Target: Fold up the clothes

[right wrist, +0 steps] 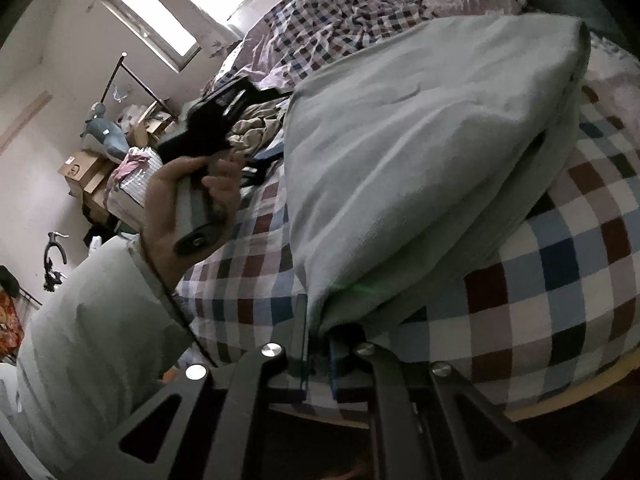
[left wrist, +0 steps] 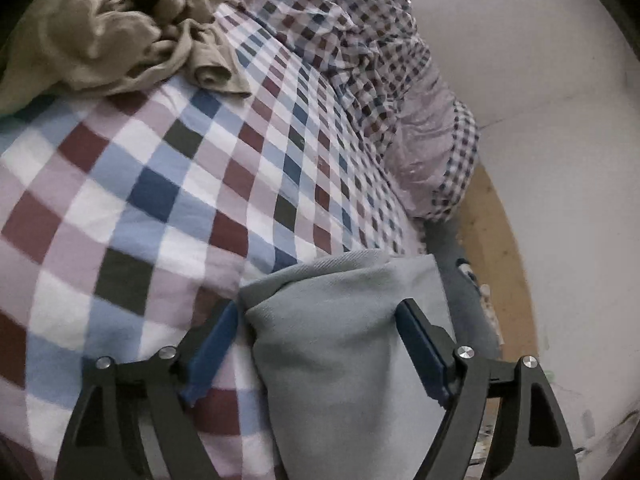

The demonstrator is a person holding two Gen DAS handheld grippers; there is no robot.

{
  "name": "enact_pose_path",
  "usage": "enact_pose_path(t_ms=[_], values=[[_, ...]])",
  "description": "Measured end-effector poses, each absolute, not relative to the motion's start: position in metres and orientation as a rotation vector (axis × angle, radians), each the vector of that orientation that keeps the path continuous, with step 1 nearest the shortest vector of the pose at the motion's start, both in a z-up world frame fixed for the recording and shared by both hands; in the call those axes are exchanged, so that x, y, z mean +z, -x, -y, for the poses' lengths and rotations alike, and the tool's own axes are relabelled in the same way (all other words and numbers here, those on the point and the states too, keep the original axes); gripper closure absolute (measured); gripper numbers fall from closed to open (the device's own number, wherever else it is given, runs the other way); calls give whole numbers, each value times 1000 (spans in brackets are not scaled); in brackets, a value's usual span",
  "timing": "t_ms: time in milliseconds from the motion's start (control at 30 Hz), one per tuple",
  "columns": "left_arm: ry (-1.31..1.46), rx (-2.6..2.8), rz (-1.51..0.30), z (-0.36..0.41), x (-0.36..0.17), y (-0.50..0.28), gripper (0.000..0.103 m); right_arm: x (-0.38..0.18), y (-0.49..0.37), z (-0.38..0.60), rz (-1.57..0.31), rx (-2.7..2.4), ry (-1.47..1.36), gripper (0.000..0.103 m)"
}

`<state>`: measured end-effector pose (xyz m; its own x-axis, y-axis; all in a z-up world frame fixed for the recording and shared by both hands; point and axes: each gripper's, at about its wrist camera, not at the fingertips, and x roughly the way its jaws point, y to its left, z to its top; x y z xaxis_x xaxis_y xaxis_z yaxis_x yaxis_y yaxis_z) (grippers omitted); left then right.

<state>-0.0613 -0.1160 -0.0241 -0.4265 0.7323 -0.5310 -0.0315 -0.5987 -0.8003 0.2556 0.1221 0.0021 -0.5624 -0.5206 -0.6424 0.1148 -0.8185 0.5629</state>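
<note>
A pale grey-green folded garment [left wrist: 348, 344] lies on the checked bed sheet [left wrist: 160, 184]. My left gripper [left wrist: 320, 316] is open, its blue-padded fingers standing either side of the garment's near part. In the right wrist view the same garment [right wrist: 420, 152] fills the middle, folded in layers. My right gripper [right wrist: 318, 340] is shut on the garment's near corner. The left gripper's body [right wrist: 208, 120] shows there too, held in a hand beyond the garment.
A crumpled khaki garment [left wrist: 112, 32] lies at the far left of the bed. A bunched checked quilt [left wrist: 360, 40] lies along the wall side. The bed's wooden edge [left wrist: 496, 248] and a white wall [left wrist: 540, 100] are to the right. Boxes and clutter [right wrist: 100, 168] stand under a window.
</note>
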Motion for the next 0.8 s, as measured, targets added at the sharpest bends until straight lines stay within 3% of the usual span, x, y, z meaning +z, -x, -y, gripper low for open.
enact_pose_path(t_ms=[33, 100, 300, 367, 400, 433, 500, 600, 667, 800], values=[[1290, 2084, 995, 113, -24, 62, 39, 0, -255, -124, 686, -2385, -1211, 98], [1297, 2124, 967, 108, -24, 62, 49, 1, -255, -126, 689, -2373, -1212, 98], [1310, 2214, 874, 102, -13, 58, 45, 20, -253, -118, 461, -2359, -1246, 93], [1247, 2270, 826, 102, 4, 52, 43, 33, -253, -121, 356, -2306, -1245, 81], [1216, 2297, 801, 103, 12, 48, 41, 38, -254, -124, 336, -2286, -1237, 72], [1184, 2324, 777, 103, 20, 45, 41, 45, -255, -130, 328, -2270, -1218, 55], [1119, 2375, 727, 104, 37, 39, 31, 65, -257, -147, 340, -2284, -1142, 44], [1013, 2442, 652, 103, 62, 29, 19, 99, -251, -173, 377, -2372, -995, 32], [928, 2438, 598, 90, 77, 20, 19, 118, -237, -188, 376, -2483, -915, 22], [903, 2438, 440, 51, 90, 13, 19, 138, -181, -209, 344, -2701, -852, 20]])
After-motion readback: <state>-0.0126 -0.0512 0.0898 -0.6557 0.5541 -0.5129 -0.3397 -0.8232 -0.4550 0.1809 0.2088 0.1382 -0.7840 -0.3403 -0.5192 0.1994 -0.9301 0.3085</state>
